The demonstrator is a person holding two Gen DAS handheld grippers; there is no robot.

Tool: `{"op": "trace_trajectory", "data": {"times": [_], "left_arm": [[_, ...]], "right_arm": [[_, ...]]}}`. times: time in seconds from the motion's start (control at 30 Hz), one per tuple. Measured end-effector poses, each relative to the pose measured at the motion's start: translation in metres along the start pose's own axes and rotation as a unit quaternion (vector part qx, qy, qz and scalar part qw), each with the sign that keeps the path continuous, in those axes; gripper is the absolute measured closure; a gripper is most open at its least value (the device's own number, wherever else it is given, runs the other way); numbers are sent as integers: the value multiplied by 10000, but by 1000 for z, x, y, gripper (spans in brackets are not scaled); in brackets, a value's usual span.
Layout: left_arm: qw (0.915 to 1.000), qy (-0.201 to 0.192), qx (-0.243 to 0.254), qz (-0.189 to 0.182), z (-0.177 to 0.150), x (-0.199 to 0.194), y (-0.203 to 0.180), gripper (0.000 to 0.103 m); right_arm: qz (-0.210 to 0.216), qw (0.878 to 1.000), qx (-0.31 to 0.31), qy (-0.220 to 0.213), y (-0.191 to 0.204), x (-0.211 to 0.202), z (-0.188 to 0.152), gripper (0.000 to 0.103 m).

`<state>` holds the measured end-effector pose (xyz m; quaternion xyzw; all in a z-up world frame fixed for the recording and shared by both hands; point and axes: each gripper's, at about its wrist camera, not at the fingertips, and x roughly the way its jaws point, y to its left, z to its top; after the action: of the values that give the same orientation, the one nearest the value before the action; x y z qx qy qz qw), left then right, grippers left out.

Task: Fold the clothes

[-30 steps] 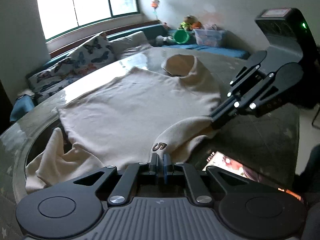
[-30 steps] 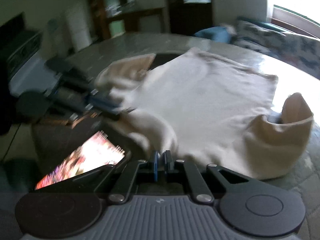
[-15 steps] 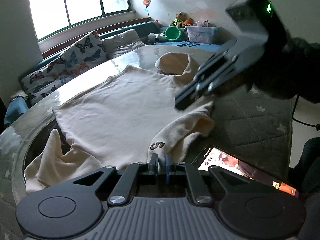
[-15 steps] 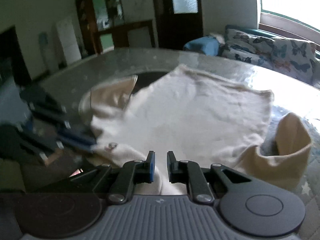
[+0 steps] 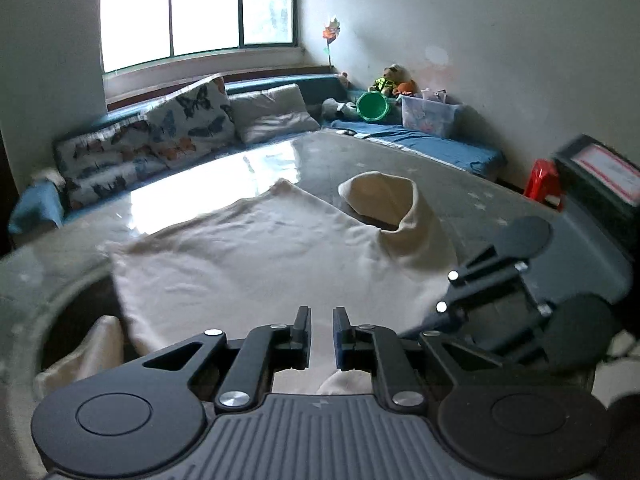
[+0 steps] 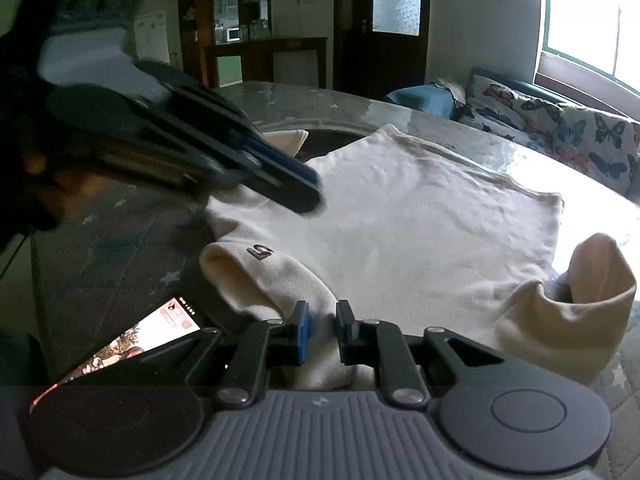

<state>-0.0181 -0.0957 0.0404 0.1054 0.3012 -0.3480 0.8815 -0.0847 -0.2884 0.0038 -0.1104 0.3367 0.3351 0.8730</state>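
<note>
On top of the big round surface [image 5: 60,280] a cream sweater [image 5: 256,264] is lying flat, with its body spread out toward the window [image 5: 192,8]. One sleeve [image 6: 264,276] is folded in over the near edge of the sweater, and a small dark mark is showing near its cuff. Another sleeve [image 5: 384,208] is sitting bunched up at the far right side, with its open end pointing up.

Low over the near part of the sweater, the left gripper [image 5: 321,330] is hanging with its jaws a little apart and opening. Cloth is showing through the gap, but the pads are not pinching it. In the right wrist view this gripper [image 6: 312,188] is blurry, with its tips over the near left edge of the sweater.

Just above the folded sleeve, the right gripper [image 6: 322,326] is sitting with its jaws narrow too, with a small gap and nothing squeezed in them. In the left wrist view it [image 5: 416,330] is coming in from the right, near the sweater's edge.

A phone [image 6: 132,340] with a lit screen is lying on the surface just beside the folded sleeve. Pillows with butterflies [image 5: 188,120] are resting on a bench behind the surface.
</note>
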Motion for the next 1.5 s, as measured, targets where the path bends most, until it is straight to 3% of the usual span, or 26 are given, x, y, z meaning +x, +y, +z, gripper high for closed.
{"op": "trace_trajectory", "data": {"times": [0.2, 0.43, 0.63, 0.73, 0.97, 1.2, 1.5], "left_arm": [[9994, 151, -277, -148, 0, 31, -4, 90], [9988, 260, -310, -279, -8, 47, -14, 90], [9990, 245, -171, -344, -14, 49, -24, 83], [9989, 253, -128, -376, -14, 49, -26, 83], [9987, 250, -152, -405, -13, 50, -25, 82], [9987, 276, -151, -412, -12, 52, -26, 79], [9985, 306, -168, -420, -12, 52, -27, 78]], "right_arm": [[-23, 9989, 448, -106, -23, -23, 2, 88], [-640, 9926, 982, -333, -67, -54, 0, 86], [-1318, 9760, 1642, -566, -127, -68, 3, 81], [-1500, 9696, 1838, -599, -157, -65, 12, 71], [-1855, 9493, 2491, -486, -227, -46, 11, 71], [-1518, 9519, 2655, -199, -239, -17, -7, 71], [-1286, 9525, 2725, -444, -233, -16, -8, 72]]}}
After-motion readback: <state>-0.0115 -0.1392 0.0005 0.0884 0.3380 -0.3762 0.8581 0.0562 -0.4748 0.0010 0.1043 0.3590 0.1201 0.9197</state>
